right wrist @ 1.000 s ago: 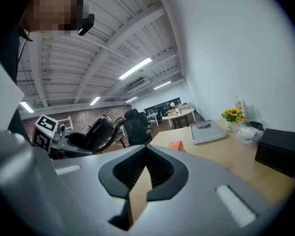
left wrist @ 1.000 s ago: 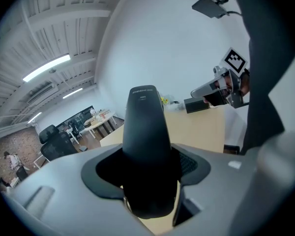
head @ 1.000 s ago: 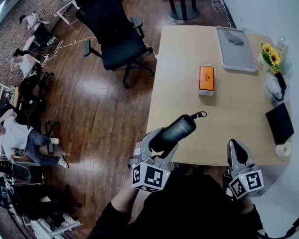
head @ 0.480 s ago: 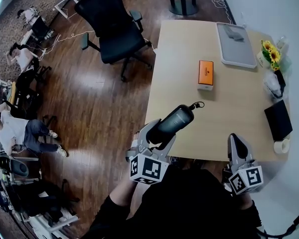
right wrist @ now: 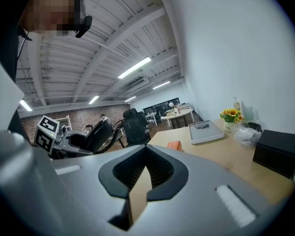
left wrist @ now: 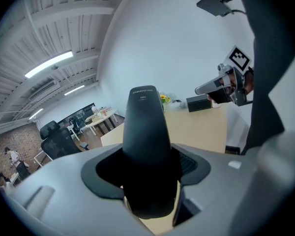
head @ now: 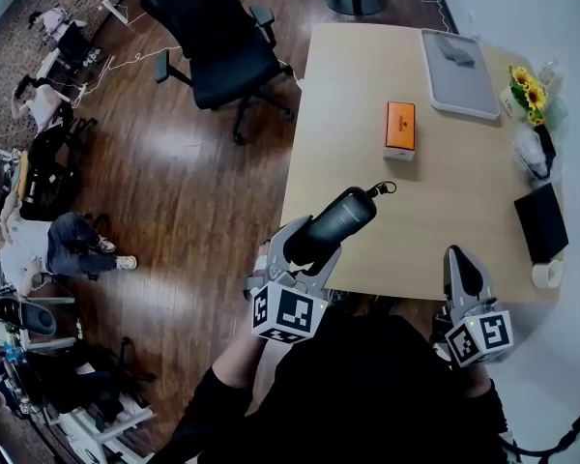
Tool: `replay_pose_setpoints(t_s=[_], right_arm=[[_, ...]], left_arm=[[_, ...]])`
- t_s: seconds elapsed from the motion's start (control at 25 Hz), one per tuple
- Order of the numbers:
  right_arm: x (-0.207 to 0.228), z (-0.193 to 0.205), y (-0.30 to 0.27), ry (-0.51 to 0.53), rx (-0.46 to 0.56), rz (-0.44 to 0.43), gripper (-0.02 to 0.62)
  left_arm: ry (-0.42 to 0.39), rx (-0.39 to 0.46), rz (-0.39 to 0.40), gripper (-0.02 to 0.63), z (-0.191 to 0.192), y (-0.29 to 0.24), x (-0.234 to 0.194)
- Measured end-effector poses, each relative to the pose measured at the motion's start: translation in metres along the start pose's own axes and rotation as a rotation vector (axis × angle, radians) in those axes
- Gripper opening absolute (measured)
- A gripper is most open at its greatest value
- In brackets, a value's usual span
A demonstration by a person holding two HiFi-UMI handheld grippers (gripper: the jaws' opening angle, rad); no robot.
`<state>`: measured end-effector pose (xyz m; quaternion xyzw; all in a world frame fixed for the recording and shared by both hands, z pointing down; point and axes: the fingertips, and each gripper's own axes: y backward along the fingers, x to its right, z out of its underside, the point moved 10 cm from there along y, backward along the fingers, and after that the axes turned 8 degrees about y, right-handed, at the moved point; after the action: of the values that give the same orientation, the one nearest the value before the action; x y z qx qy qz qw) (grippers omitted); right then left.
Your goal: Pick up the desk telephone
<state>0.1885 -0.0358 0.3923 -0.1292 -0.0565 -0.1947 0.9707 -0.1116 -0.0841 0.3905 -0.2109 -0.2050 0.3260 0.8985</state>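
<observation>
Telephone handset [left wrist: 146, 146], tiny print [left wrist: 143, 94] unreadable, clamped in L gripper [head: 306, 251] fingers; R gripper [right wrist: 146, 173] fingers together, empty.

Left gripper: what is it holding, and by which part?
A black bottle, clamped in the left gripper near its bottom end; the cap end points away.

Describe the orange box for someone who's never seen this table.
Start at the light wooden table. Near its middle, nearer the person than the gray tray, lies a flat orange box. Its neighbours are gray or black; it alone is bright orange.
</observation>
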Motion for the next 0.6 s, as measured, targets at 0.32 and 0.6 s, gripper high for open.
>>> replay_pose_setpoints(t_s=[0.32, 0.6], right_arm=[[0.001, 0.0016, -0.0017, -0.004, -0.003, 0.003, 0.0], [0.0022, 0.0033, -0.0013, -0.006, -0.006, 0.004, 0.0]], left_arm=[[-0.002, -0.018, 0.005, 0.261, 0.0037, -0.0043, -0.0005], [-0.007, -0.025, 0.009, 0.261, 0.0045, -0.0069, 0.0009]])
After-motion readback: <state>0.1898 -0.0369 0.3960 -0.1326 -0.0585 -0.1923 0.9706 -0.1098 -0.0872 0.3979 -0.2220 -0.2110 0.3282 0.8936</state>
